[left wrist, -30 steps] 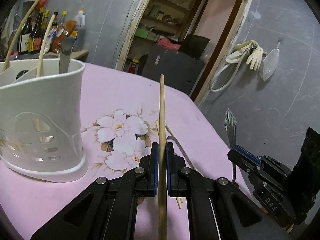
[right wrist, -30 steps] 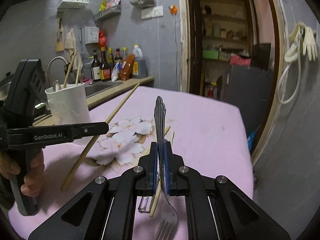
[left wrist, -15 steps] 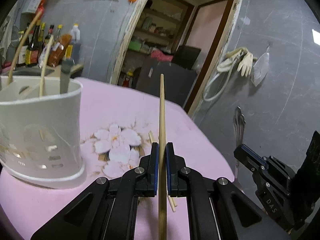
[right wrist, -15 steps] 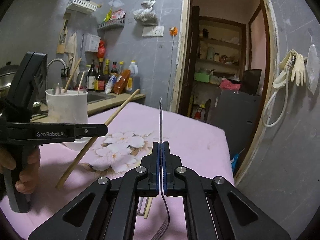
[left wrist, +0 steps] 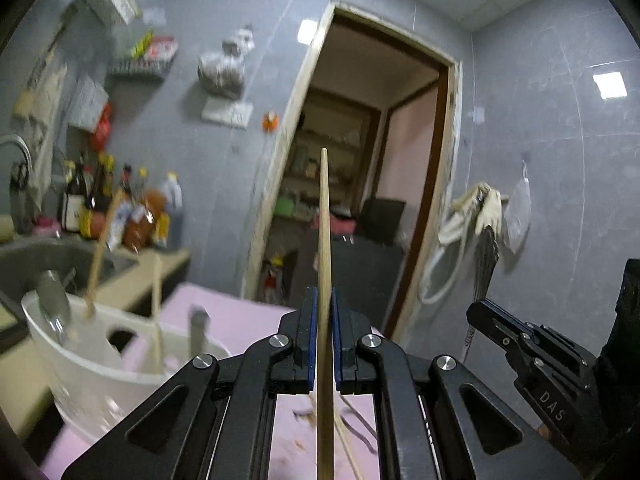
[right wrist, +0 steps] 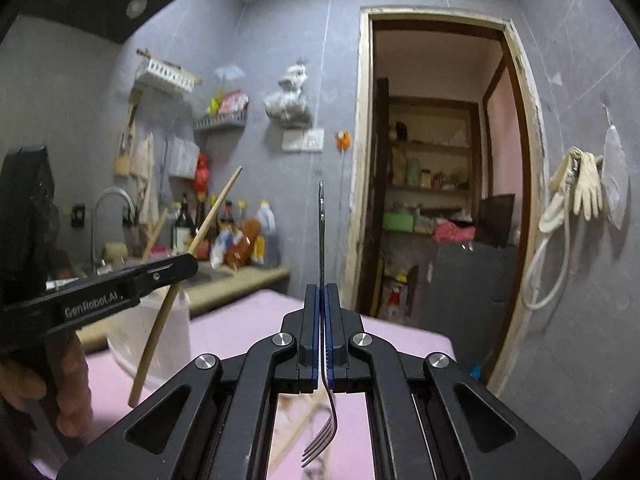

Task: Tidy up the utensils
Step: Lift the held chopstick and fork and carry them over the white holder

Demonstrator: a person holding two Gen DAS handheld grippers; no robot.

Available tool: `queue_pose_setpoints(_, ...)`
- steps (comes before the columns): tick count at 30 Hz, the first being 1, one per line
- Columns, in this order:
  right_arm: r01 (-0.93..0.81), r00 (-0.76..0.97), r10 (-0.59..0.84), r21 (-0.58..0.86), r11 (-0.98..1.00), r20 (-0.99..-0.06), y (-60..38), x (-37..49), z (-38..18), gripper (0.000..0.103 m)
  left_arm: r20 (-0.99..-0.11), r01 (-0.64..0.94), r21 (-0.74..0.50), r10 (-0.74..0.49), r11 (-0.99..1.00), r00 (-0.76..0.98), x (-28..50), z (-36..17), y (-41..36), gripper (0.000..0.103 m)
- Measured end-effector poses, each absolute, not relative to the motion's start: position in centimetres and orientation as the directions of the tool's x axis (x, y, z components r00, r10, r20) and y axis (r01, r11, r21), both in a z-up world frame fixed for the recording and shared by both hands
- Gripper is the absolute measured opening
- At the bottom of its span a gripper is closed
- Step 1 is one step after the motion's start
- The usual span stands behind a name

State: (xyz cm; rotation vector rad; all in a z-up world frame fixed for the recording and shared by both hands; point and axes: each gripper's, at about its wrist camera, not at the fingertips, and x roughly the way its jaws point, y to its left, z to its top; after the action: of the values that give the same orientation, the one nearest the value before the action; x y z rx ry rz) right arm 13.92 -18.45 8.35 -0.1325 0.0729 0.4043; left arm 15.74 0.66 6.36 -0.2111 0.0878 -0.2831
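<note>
Chopstick-wise, the long pale wooden chopstick point(left wrist: 325, 248) stands upright, pinched in the left gripper point(left wrist: 324, 344) above the pink tablecloth point(left wrist: 240, 320). Right gripper point(right wrist: 322, 340) clamps a thin metal fork point(right wrist: 321, 232), tines down. White plastic utensil holder point(left wrist: 104, 364) sits at left.

A pink cloth covers the desk point(left wrist: 244, 320). On it, at the left of the left wrist view, stands a white perforated utensil holder point(left wrist: 92, 376). Loose chopsticks point(left wrist: 348, 440) lie on the cloth nearer the camera, blurred, their count unclear, beside a thin dark metal piece point(left wrist: 360, 432).
</note>
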Motion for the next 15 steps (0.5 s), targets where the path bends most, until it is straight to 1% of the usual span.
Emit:
queue_pose_setpoints(7, -0.479, 0.878, 0.477, -0.088, 0.873, -0.042, -14.1, 15.9, 11.4, 0.000, 0.012, 0.204, -0.183, -0.205, 0.962, 0.979, 16.5, 8.8, 6.3, 0.005)
queue_pose_setpoints(9, -0.503, 0.864, 0.502, -0.070, 0.861, -0.032, -12.9, 16.5, 11.9, 0.000, 0.029, 0.181, -0.195, -0.179, 0.964, 0.983, 16.7, 9.4, 8.4, 0.005)
queue_pose_setpoints(15, -0.580, 0.814, 0.580, -0.003, 0.815, -0.017, -8.8, 18.6, 13.1, 0.000, 0.043, 0.083, -0.251, -0.075, 0.964, 0.996, 17.9, 10.1, 14.9, 0.005)
